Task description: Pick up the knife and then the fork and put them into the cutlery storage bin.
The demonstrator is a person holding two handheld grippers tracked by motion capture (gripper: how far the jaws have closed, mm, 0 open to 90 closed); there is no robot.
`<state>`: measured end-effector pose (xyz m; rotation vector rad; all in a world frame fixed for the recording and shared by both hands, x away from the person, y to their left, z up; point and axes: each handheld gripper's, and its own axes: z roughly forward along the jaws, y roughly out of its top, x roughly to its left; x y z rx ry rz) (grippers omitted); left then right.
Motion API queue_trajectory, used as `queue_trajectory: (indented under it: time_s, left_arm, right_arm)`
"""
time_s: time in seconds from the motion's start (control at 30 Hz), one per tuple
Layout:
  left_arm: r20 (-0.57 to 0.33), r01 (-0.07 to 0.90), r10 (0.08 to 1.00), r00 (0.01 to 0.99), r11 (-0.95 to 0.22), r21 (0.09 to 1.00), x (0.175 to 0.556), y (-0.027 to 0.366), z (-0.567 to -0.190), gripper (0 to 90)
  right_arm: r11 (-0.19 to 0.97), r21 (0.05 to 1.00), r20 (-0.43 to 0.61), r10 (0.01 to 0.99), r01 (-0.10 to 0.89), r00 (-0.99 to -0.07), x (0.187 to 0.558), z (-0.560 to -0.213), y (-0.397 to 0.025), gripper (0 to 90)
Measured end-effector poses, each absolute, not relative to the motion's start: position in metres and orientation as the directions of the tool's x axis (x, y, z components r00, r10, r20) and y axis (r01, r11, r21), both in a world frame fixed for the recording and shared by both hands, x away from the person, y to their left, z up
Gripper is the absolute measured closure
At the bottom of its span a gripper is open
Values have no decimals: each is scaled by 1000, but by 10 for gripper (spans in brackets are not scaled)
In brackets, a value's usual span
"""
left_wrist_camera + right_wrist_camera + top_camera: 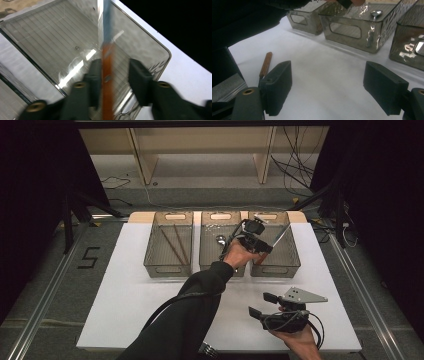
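Observation:
An orange-handled knife point(107, 62) hangs blurred and upright between my left gripper's point(116, 66) jaws, against the left finger point(95, 72) and clear of the right one. The jaws stand open over the right clear bin point(50, 32). From above, the left gripper point(260, 247) reaches across over that right bin point(295, 255), with the knife's blade point(280, 237) slanting up to the right. My right gripper point(261, 305) hovers open above the white table point(125, 295) at the front right. In its own view the right gripper point(327, 85) holds nothing.
Three clear bins line the table's back edge. The left bin point(150, 257) holds brown chopsticks point(175, 247); the middle bin point(352, 32) holds a spoon point(375, 13). A wooden-handled utensil point(265, 64) lies on the table near the front edge, under the left forearm point(190, 310).

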<state>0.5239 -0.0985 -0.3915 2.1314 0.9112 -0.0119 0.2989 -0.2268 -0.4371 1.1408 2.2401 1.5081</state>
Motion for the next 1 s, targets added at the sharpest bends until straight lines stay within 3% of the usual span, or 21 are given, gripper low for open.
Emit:
queue_trajectory:
  time_s: [0.07,0.3,0.63,1.0]
  left_arm:
    - [-291,610,607,740,-422,670,523,-97,-387,435]
    - [-257,580,592,764,-454,676,519,-80,-372,324]
    - [-197,507,546,814,-504,699,497,-33,-346,246]
    - [-111,444,525,844,-568,693,468,24,-349,206]
  right_arm:
    - [176,858,238,695,482,-678,299,-437,-227,239]
    - [177,858,237,697,482,-677,299,-437,-227,238]
    - [179,855,236,701,487,-673,301,-438,-226,238]
    - [178,854,237,704,489,-669,301,-439,-226,238]
